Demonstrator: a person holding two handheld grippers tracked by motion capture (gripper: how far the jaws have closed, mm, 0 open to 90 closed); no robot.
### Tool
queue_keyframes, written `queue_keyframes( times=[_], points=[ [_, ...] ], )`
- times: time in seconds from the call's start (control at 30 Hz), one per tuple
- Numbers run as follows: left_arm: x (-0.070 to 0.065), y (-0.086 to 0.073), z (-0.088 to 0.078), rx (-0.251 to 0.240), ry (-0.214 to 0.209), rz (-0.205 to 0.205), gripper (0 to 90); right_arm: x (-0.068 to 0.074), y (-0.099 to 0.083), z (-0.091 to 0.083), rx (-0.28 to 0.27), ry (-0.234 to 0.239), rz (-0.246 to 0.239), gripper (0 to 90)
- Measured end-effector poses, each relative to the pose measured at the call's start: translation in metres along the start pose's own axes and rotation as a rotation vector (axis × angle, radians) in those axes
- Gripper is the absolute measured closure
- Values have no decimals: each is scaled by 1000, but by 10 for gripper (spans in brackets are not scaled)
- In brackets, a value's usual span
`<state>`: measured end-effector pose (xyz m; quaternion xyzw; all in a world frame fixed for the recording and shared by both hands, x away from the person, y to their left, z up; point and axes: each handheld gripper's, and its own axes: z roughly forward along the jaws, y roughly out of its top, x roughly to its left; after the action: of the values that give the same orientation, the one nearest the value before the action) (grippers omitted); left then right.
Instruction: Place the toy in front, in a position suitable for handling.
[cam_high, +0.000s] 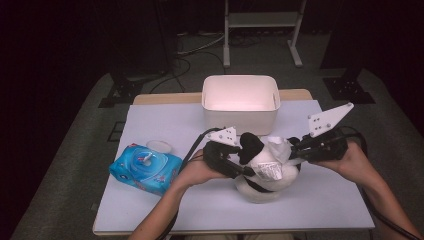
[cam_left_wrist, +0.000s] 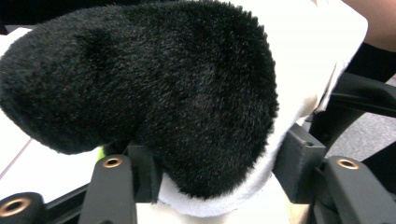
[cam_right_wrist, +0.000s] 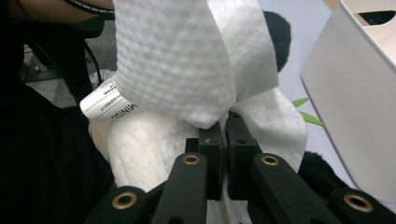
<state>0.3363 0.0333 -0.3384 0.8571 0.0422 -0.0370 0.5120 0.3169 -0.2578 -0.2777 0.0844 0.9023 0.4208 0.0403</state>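
A black-and-white panda plush toy (cam_high: 265, 172) lies on the white table cover (cam_high: 325, 200), near the front and middle. From the left, my left gripper (cam_high: 247, 166) is shut on a black furry limb of the plush toy (cam_left_wrist: 154, 93), whose white edge is squeezed between the pads. My right gripper (cam_high: 294, 152) comes in from the right, shut on a white wet wipe (cam_high: 278, 146). The wipe (cam_right_wrist: 177, 60) drapes over the toy's white fur (cam_right_wrist: 140, 144) above the closed jaws. A printed label (cam_right_wrist: 107, 105) sticks out of the toy.
A white plastic bin (cam_high: 240, 100) stands open just behind the toy, close to my right gripper (cam_right_wrist: 223, 140). A blue wet-wipe pack (cam_high: 145, 169) lies at the front left, a small white disc (cam_high: 159, 146) behind it. Beyond the table's far edge the floor holds cables and a stand.
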Motion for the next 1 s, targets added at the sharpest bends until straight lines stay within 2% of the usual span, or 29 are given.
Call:
queue_keyframes(
  times=[0.17, 0.37, 0.53, 0.7, 0.83, 1.0],
  points=[
    [-3, 0, -4, -1, -11, 13, 453, -2, -6, -10, -18, -14, 19, 865],
    [-4, -2, -11, -1, -16, 25, 456, -10, -20, -17, -31, -31, 66, 865],
    [-4, -6, -19, -9, -22, 16, 455, -13, -21, -19, 1, -59, 77, 864],
    [-5, -6, -18, -12, -18, 17, 455, -8, -11, -11, -13, -34, 50, 864],
    [-8, -4, -16, -5, -17, 36, 454, -2, 4, -1, 2, -12, 9, 863],
    [-7, -7, -20, -7, -13, 30, 452, -5, 3, -4, 7, -29, 19, 863]
  ],
)
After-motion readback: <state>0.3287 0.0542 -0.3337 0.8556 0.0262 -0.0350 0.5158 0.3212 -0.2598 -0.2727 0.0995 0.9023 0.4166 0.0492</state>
